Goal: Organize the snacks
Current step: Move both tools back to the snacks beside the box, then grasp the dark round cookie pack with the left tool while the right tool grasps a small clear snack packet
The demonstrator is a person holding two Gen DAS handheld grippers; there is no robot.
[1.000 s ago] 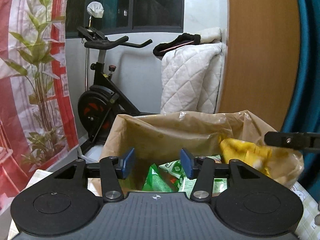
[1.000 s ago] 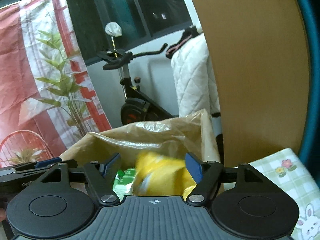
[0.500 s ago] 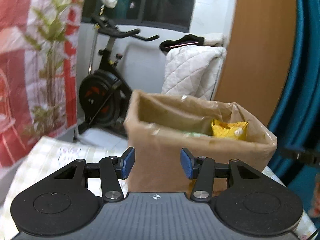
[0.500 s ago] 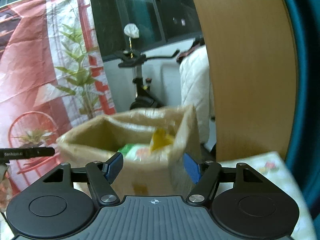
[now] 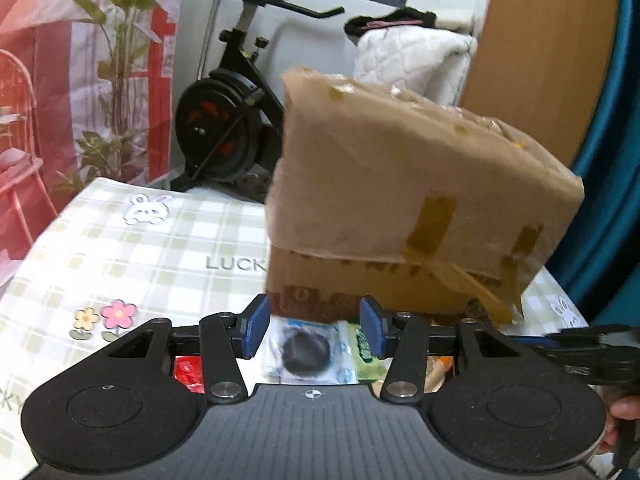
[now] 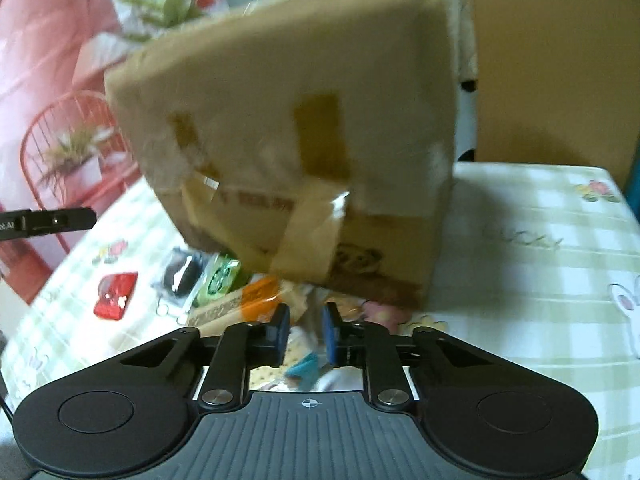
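box: we've got the taped cardboard box (image 5: pixel 416 200) standing on the checked tablecloth (image 5: pixel 120 240), snacks loose in a row at its near side.

left gripper (image 5: pixel 312 330): fingers apart, nothing pinched; hovering over the dark-printed packet (image 5: pixel 306 350), red packet (image 5: pixel 188 372) to its left.

right gripper (image 6: pixel 303 330): jaws have just been closing, now nearly together over crinkly clear wrapping (image 6: pixel 300 308). Can't tell if it's actually pinched.

risk: it's blurry, so we're moving quick. Thin wrapper could slip out, or we drag the orange packet (image 6: pixel 258 298) along.

other risk: box is right there, easy to bump.
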